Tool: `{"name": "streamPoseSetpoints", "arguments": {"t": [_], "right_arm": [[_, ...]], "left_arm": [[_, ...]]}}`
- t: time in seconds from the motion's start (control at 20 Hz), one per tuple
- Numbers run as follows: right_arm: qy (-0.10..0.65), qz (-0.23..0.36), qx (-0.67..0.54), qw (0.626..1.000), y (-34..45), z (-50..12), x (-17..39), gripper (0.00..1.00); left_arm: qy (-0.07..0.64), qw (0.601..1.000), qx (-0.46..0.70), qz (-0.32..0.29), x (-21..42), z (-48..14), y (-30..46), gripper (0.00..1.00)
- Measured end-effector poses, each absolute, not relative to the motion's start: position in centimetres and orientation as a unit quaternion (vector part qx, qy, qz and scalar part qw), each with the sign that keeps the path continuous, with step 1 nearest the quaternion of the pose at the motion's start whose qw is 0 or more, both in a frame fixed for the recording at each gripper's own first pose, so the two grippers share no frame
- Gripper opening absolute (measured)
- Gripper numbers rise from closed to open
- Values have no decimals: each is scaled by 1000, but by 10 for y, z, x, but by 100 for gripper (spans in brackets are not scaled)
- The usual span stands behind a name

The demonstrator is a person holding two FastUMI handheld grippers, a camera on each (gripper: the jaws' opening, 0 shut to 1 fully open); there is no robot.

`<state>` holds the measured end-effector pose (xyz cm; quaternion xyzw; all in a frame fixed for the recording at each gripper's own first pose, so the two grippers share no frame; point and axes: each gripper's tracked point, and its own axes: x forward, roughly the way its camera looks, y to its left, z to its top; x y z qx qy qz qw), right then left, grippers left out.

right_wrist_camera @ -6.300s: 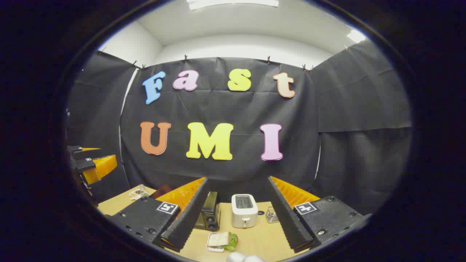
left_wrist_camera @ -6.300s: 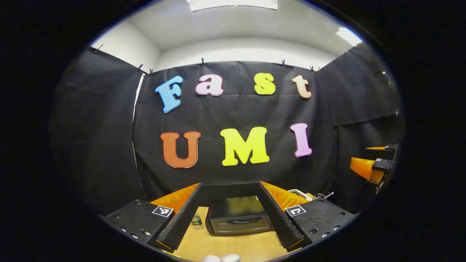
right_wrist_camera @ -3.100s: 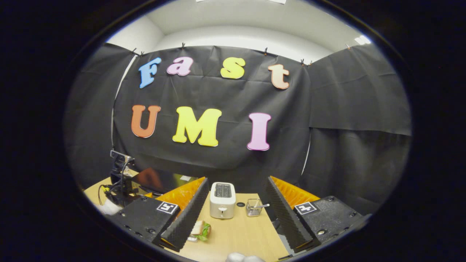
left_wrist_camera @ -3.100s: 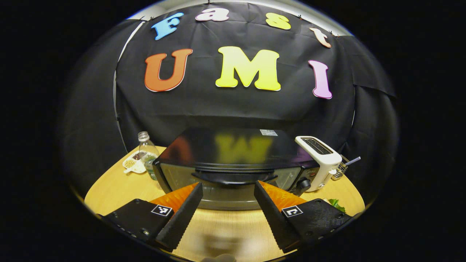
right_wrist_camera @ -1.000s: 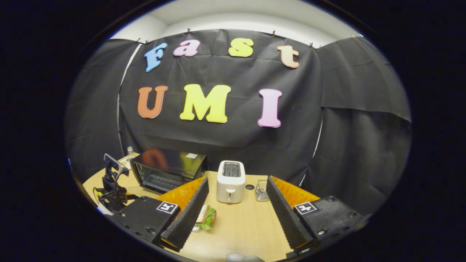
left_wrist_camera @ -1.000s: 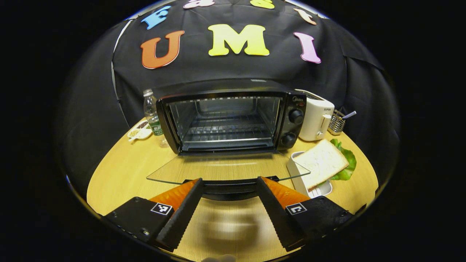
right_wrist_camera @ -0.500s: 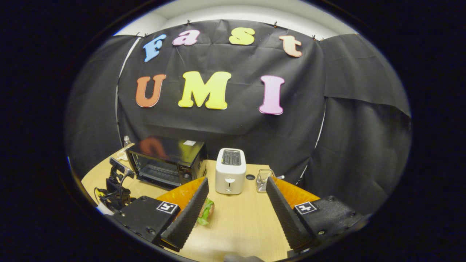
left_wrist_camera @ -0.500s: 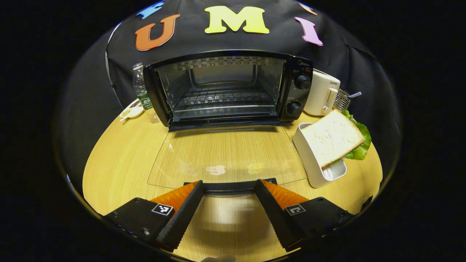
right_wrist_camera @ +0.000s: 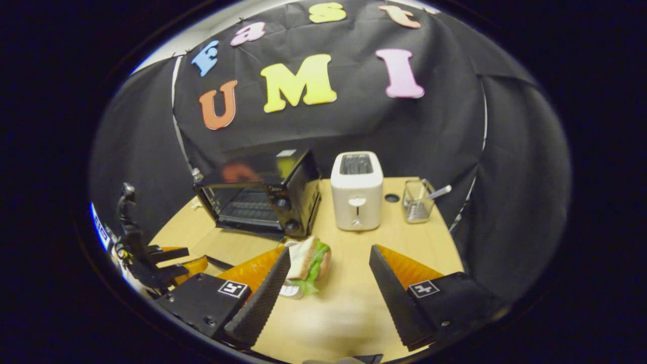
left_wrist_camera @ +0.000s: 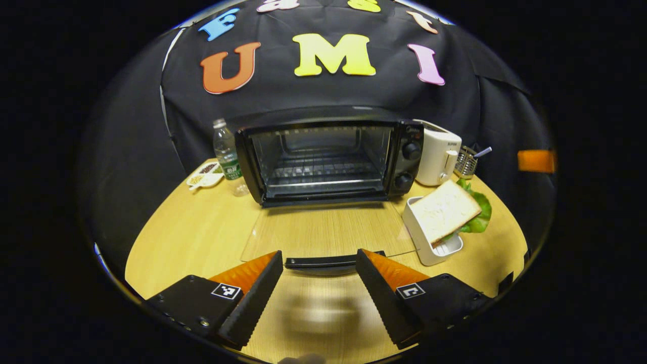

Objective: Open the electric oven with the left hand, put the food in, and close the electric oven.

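On the wooden tabletop the electric oven stands with its glass door folded flat down, the wire rack inside bare. The left hand-held gripper hovers just in front of the door's black handle, fingers spread wide and holding nothing; whether they touch the handle I cannot tell. Just right of the door, a sandwich with lettuce leans in a small white holder. A white toaster sits beside the oven, a wire basket beyond it, and a water bottle and small dish on the oven's other side. The right hand-held gripper, also wide open and empty, hangs above the tabletop near the sandwich.
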<state>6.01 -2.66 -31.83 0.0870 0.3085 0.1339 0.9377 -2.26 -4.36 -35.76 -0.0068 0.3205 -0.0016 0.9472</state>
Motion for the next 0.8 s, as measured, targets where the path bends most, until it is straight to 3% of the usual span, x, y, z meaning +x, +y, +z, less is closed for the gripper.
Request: {"name": "streamPoseSetpoints", "arguments": {"t": [0.5, 0.55, 0.6, 0.75, 0.8], "right_arm": [[398, 215, 232, 861, 12, -399, 107, 95], [400, 225, 253, 852, 19, -399, 111, 82], [409, 234, 268, 840, 26, -403, 112, 82], [428, 243, 300, 817, 32, -412, 118, 67], [431, 244, 317, 809, 34, -411, 117, 75]], "left_arm": [[202, 978, -2, 46, -29, -199, -26, 96], [191, 980, 2, 48, -30, -187, -28, 100], [182, 982, 5, 51, -31, -175, -31, 96], [166, 984, 10, 63, -35, -155, -35, 95], [164, 984, 11, 68, -36, -151, -36, 95]]}}
